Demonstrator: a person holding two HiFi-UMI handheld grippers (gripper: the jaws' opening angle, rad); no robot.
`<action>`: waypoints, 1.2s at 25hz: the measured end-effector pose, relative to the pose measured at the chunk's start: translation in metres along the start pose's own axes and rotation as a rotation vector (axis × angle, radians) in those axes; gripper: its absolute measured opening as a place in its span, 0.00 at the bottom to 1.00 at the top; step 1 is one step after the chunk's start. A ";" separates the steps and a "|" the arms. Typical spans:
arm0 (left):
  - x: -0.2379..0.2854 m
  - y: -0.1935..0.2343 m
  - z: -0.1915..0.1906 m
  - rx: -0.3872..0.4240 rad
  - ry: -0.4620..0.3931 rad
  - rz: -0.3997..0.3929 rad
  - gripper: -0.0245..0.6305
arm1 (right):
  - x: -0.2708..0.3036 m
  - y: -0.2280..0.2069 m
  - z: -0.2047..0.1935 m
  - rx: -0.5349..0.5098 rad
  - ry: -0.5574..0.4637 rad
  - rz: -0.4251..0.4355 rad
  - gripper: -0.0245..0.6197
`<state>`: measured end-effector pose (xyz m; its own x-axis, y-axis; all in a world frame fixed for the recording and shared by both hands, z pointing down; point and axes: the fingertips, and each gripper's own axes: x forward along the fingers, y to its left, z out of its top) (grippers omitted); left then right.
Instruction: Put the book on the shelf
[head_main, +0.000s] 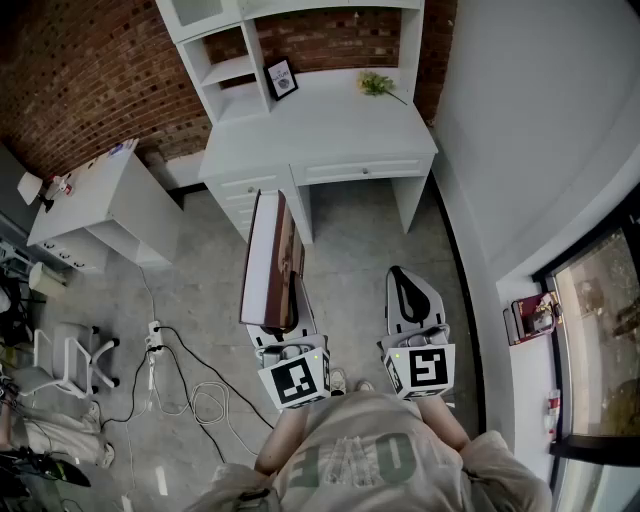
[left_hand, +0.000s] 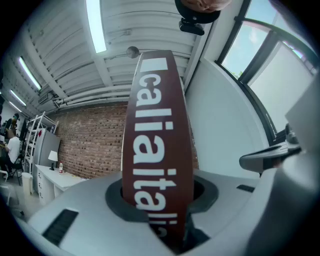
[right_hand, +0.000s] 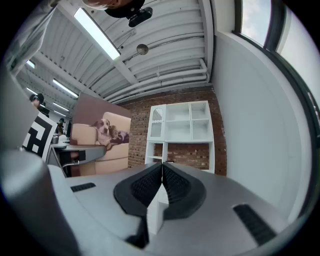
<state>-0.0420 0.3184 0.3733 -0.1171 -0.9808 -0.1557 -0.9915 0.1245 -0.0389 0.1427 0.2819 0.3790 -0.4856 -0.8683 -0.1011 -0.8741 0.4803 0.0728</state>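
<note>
My left gripper (head_main: 286, 312) is shut on a large book (head_main: 272, 258), held upright on edge above the floor. In the left gripper view its dark red spine (left_hand: 155, 145) with white letters rises from between the jaws of the left gripper (left_hand: 161, 202). The book's cover (right_hand: 102, 137), with a dog on a sofa, shows at the left of the right gripper view. My right gripper (head_main: 401, 278) hangs beside it, shut and empty, with the pads of the right gripper (right_hand: 162, 186) pressed together. The white shelf unit (head_main: 232, 68) stands on a white desk (head_main: 330, 115) straight ahead, and its open compartments (right_hand: 182, 127) face the right gripper.
A framed picture (head_main: 281, 78) and a green sprig (head_main: 376, 85) sit on the desk. A white cabinet (head_main: 100, 205) stands to the left. Cables with a power strip (head_main: 155, 350) and a white chair (head_main: 68, 362) lie at the lower left. A wall and window (head_main: 600, 300) close the right side.
</note>
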 end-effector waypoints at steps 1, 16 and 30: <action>0.001 0.001 0.000 0.000 0.002 0.001 0.27 | 0.002 0.000 0.000 0.001 0.003 0.000 0.06; 0.020 0.028 -0.007 -0.025 0.003 0.012 0.27 | 0.023 0.005 0.001 0.003 -0.009 -0.031 0.06; 0.042 0.072 -0.024 -0.040 0.015 0.014 0.27 | 0.063 0.032 -0.013 0.030 0.007 -0.037 0.06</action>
<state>-0.1195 0.2821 0.3878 -0.1313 -0.9812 -0.1415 -0.9912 0.1323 0.0027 0.0843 0.2407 0.3878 -0.4525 -0.8865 -0.0967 -0.8917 0.4510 0.0389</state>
